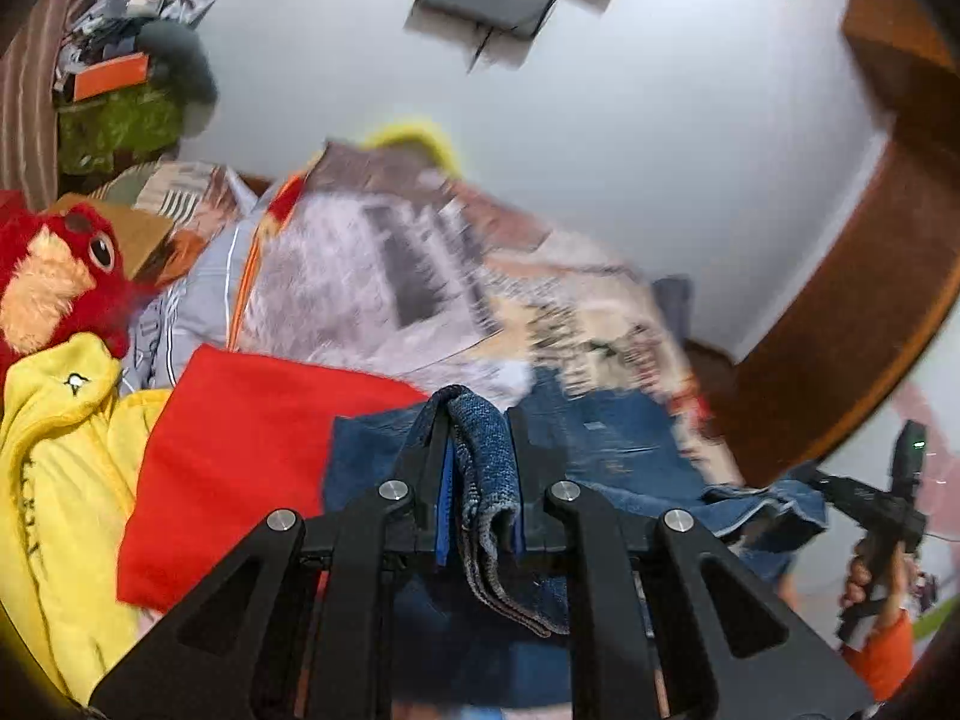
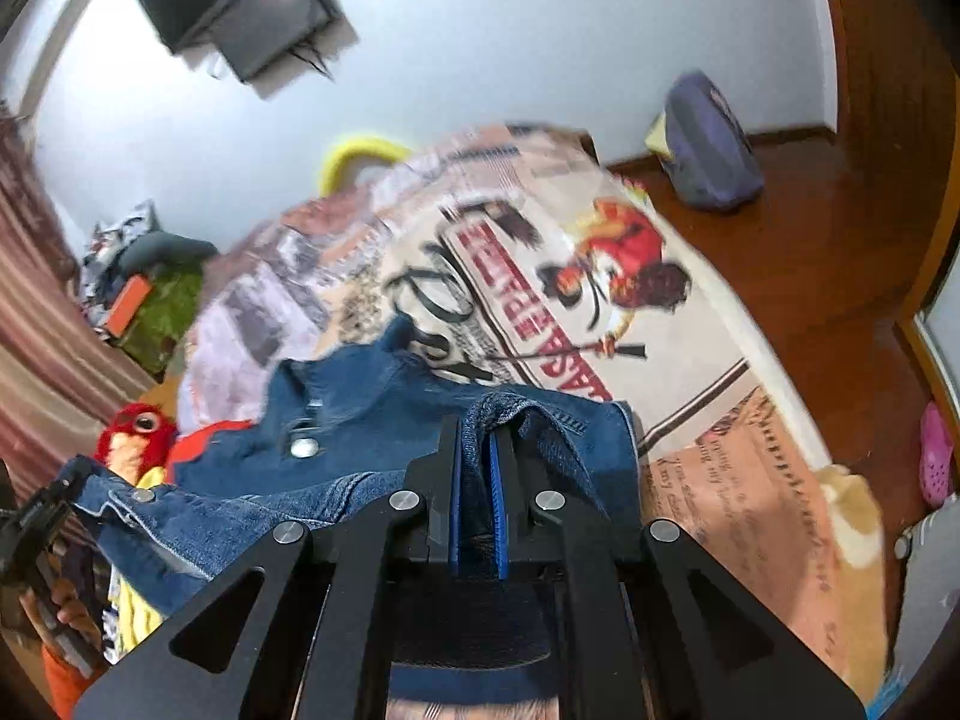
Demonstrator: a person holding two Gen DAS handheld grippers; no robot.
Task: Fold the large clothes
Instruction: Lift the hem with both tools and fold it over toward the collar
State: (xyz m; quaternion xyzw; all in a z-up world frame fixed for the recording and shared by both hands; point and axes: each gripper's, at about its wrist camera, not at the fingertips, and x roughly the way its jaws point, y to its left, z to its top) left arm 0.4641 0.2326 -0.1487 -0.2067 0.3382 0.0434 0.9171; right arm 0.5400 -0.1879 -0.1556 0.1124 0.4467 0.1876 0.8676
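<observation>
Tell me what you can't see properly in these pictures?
- Denim jacket: the right gripper and left gripper cover its pinched edges, and each picture's bottom edge cuts it off.
- Bedspread: blurred in the left wrist view, so its print can't be read.
- Red cloth: partly hidden under the jacket, left wrist view.

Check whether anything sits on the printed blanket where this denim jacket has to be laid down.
Nothing visible does. Both grippers, left and right, grip the denim jacket; the printed blanket beyond looks bare.
</observation>
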